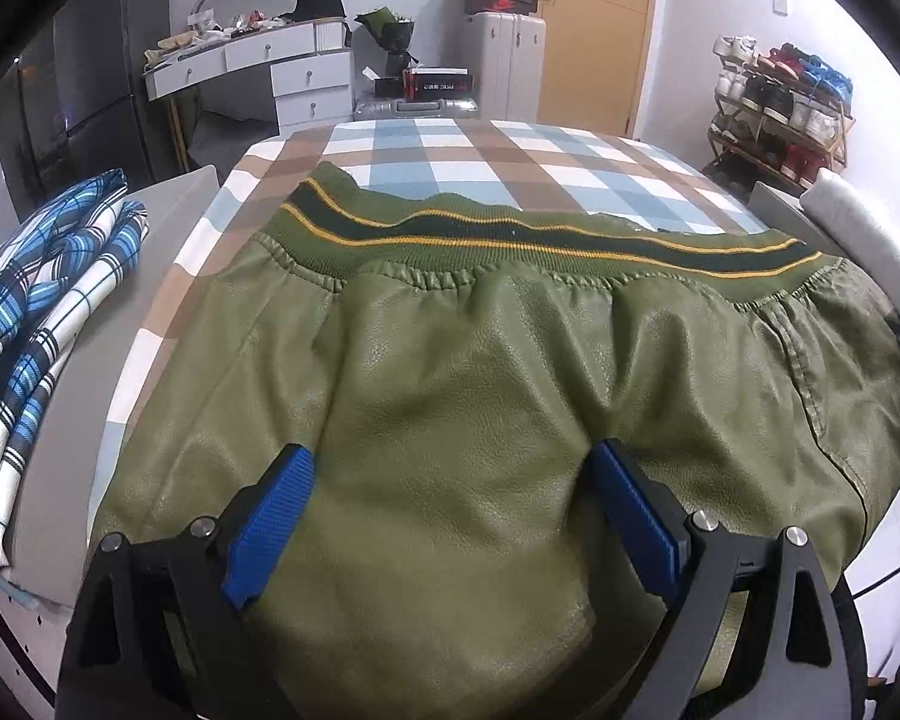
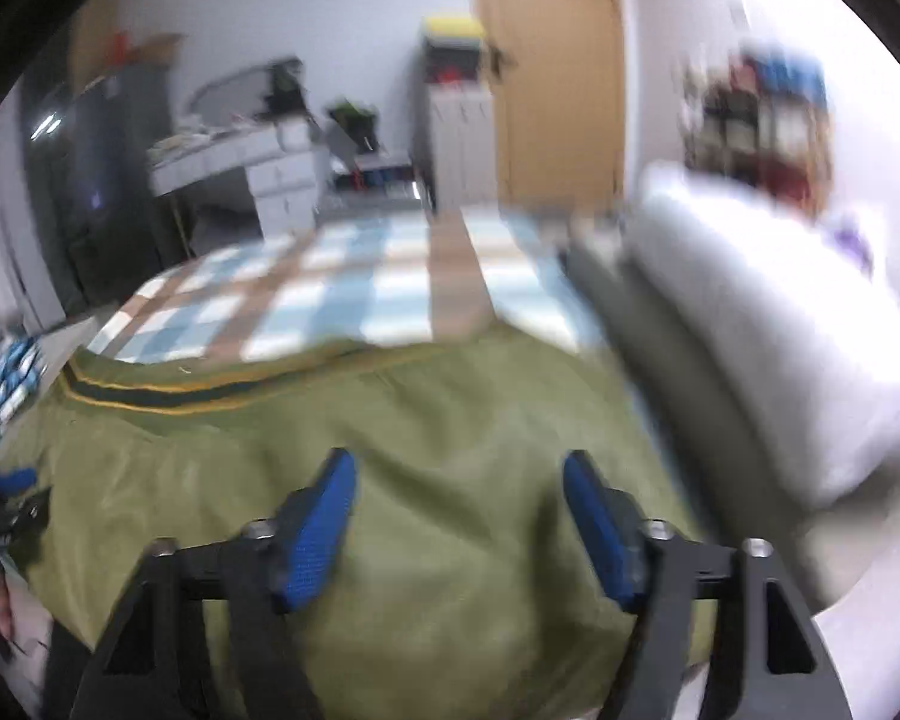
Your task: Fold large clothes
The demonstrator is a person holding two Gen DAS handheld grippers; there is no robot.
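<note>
An olive green leather-look jacket (image 1: 480, 372) lies spread on the checked bed cover, its ribbed hem with yellow stripes (image 1: 510, 234) at the far side. My left gripper (image 1: 450, 468) hovers over the near part of the jacket, blue pads wide apart, nothing pinched between them. In the blurred right wrist view the same jacket (image 2: 390, 420) fills the lower half. My right gripper (image 2: 459, 474) stands above it with the jaws apart and no cloth gripped. The left gripper's blue tip (image 2: 15, 480) shows at the far left of that view.
A folded blue and white plaid cloth (image 1: 36, 312) lies on a grey board left of the bed. A white pillow (image 2: 780, 312) lies along the right side. Behind the bed stand a white desk (image 1: 258, 72), suitcases (image 1: 504, 60), a wooden door and a shoe rack (image 1: 780, 108).
</note>
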